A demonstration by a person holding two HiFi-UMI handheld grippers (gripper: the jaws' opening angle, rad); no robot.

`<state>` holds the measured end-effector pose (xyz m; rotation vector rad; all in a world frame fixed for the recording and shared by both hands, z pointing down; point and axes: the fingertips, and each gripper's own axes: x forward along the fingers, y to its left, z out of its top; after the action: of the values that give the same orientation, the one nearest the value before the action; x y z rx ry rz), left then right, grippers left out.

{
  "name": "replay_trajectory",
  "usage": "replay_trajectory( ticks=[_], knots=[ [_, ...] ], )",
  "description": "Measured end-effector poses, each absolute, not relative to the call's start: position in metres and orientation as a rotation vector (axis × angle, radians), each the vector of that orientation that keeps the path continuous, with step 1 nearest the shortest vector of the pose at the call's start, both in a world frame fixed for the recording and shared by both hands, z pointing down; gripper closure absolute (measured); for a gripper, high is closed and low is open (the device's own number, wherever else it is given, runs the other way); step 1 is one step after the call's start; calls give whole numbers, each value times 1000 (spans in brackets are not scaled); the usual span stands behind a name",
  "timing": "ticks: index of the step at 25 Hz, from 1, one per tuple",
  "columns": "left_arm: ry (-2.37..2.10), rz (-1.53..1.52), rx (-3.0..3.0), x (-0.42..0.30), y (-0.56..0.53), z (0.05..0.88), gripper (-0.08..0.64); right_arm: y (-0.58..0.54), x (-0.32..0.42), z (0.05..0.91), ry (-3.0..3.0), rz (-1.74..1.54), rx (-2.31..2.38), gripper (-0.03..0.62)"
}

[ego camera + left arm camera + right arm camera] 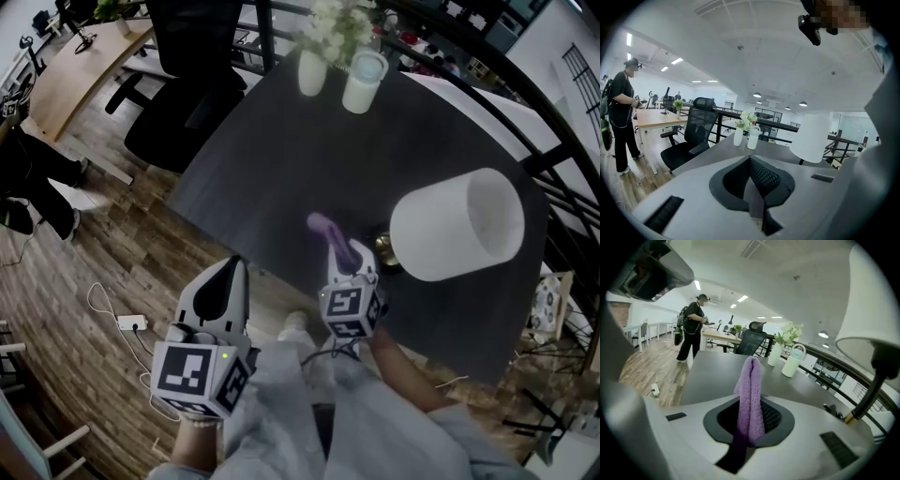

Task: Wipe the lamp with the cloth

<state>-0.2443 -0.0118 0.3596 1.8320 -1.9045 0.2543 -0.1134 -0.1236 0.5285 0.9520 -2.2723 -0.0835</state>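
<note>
Both sat low in frame — my right gripper pinched the cloth left of the lamp; my left gripper was pressed together.

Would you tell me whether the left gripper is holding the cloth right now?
No, the left gripper has its jaws closed on nothing, while the purple cloth is pinched in the right gripper.

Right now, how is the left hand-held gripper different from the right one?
The right hand-held gripper is shut on a purple cloth, while the left hand-held gripper is shut with nothing in it. The right one is over the dark table, close to the white lamp. The left one sits back by the table's edge, farther from the lamp. Both point forward across the table.
</note>
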Motion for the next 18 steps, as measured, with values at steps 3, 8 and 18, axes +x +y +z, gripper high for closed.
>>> replay_trajectory(
  ticks=[3,8,18],
  knots=[
    [-1887,262,1848,-241,-15,361,548,-132,-86,538,-2194,-62,1043,543],
    [-1833,269,1901,-224,-26,364,548,-131,-46,543,-2120,-36,1115,543],
    [-1724,267,2037,-157,-56,357,548,-120,24,549,-2067,9,1141,541]
  ],
)
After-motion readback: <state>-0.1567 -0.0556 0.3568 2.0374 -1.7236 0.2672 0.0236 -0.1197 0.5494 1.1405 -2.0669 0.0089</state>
